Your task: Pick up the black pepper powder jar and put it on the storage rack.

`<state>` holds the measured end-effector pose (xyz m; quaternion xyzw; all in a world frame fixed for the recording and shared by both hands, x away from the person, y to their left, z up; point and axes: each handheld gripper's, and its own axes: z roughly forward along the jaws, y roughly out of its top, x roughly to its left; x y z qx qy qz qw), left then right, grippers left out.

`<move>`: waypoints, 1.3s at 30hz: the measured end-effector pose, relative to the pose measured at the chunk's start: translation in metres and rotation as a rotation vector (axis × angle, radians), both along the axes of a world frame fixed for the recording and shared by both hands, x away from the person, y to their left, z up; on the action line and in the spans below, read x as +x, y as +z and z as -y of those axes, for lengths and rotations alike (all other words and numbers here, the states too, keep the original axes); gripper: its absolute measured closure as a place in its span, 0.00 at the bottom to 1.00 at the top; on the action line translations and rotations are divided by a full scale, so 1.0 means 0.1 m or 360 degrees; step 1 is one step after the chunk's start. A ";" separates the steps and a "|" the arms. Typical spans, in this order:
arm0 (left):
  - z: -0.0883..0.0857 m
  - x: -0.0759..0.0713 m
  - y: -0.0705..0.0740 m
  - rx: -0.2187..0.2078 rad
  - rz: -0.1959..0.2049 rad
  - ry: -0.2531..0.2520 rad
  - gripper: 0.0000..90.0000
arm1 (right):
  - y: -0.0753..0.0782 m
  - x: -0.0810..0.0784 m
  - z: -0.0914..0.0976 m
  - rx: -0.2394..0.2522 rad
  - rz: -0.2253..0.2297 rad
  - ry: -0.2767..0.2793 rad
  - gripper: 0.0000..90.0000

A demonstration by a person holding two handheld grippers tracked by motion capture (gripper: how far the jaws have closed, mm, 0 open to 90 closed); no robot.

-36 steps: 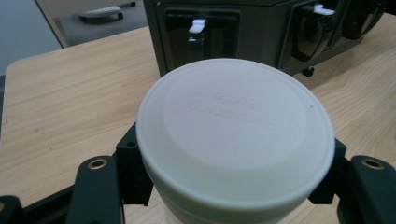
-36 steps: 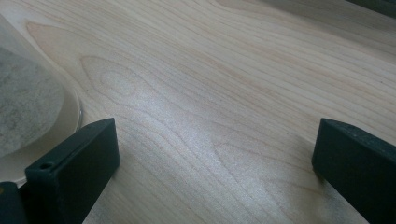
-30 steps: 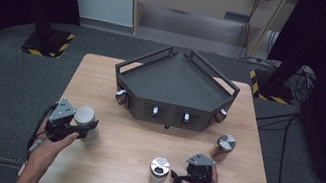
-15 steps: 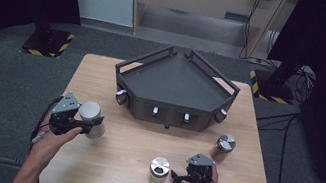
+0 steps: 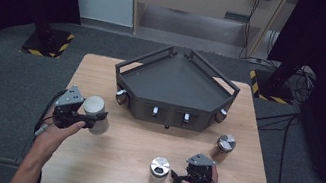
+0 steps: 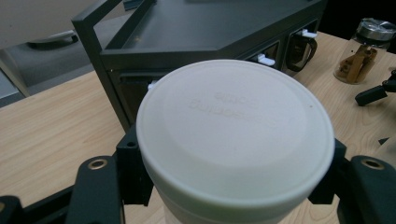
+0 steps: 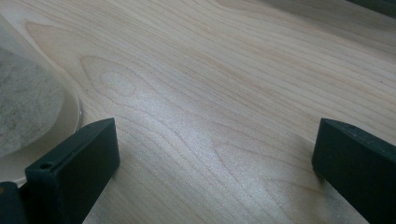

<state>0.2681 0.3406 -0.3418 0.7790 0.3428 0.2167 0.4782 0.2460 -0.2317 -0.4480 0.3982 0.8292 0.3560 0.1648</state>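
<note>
Lifted and carried closer to the dark tray (image 5: 178, 81), the white canister (image 5: 95, 108) is being clamped in the left gripper (image 5: 90, 120), front-left of that tray. Nearer its front, the right gripper (image 5: 175, 179) is being held wide apart beside a steel-lidded jar (image 5: 159, 168).

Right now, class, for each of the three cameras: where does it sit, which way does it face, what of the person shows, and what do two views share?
High view: above the near side, facing forward and down on the table; both forearms, left gripper, right gripper.
Left gripper view: rides that gripper, facing the dark tray over the white canister it grips.
Right gripper view: low, facing bare wood between open jaws.
Shared: canister and tray in high and left gripper views.
</note>
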 end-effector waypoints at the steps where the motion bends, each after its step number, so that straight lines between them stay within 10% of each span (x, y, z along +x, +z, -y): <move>1: 0.00 0.01 0.01 0.0003 0.0002 -0.0002 0.36 | 0.00 0.00 0.00 0.0000 0.0000 0.0000 0.01; 39: 0.28 0.44 0.62 0.0021 0.0023 -0.0139 0.36 | 0.00 0.00 0.00 0.0001 -0.0001 -0.0002 0.01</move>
